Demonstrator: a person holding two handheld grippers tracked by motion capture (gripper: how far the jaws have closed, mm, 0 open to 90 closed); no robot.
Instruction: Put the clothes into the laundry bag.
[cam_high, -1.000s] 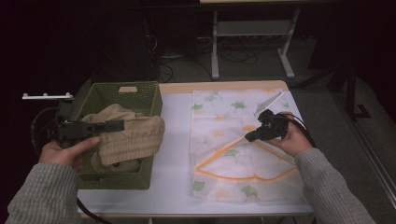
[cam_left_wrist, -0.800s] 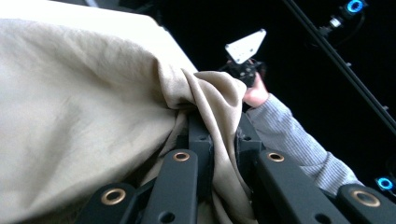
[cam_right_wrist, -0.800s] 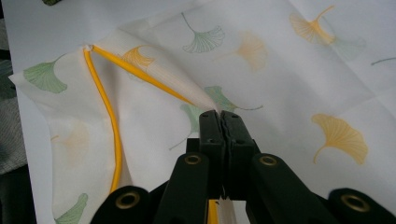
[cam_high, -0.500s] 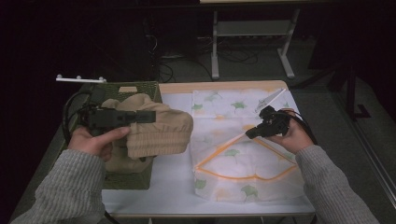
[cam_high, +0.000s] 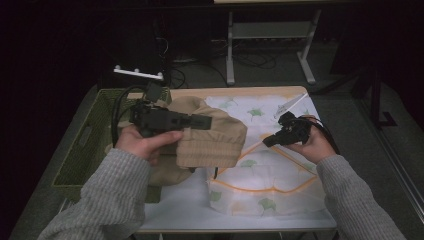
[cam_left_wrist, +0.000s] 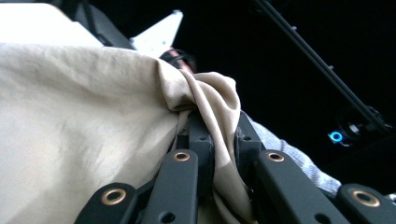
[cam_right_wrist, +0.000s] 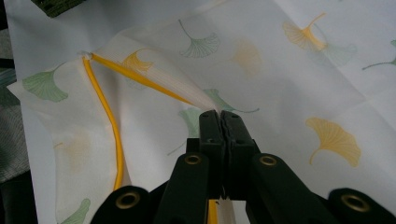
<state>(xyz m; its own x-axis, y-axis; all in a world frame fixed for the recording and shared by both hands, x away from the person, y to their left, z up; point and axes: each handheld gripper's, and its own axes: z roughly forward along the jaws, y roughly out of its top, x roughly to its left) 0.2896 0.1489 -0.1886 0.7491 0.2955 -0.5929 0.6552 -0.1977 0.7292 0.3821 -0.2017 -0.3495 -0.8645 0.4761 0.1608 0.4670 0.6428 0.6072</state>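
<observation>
on the counter (cam_high: 180, 210) before a dark room, the left gripper (cam_high: 202, 121) has its fingers clamped on a beige garment (cam_high: 210, 142); the right gripper (cam_high: 267, 141) has its fingers pinching the leaf-print bag (cam_high: 260, 185) by its yellow-trimmed edge.

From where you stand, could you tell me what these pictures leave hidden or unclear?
- High view: the green basket inside, covered by the tan garment and the left forearm.
- Left gripper view: the table, blocked by that garment.
- Right gripper view: the mesh bag opening edge behind the right gripper.
</observation>
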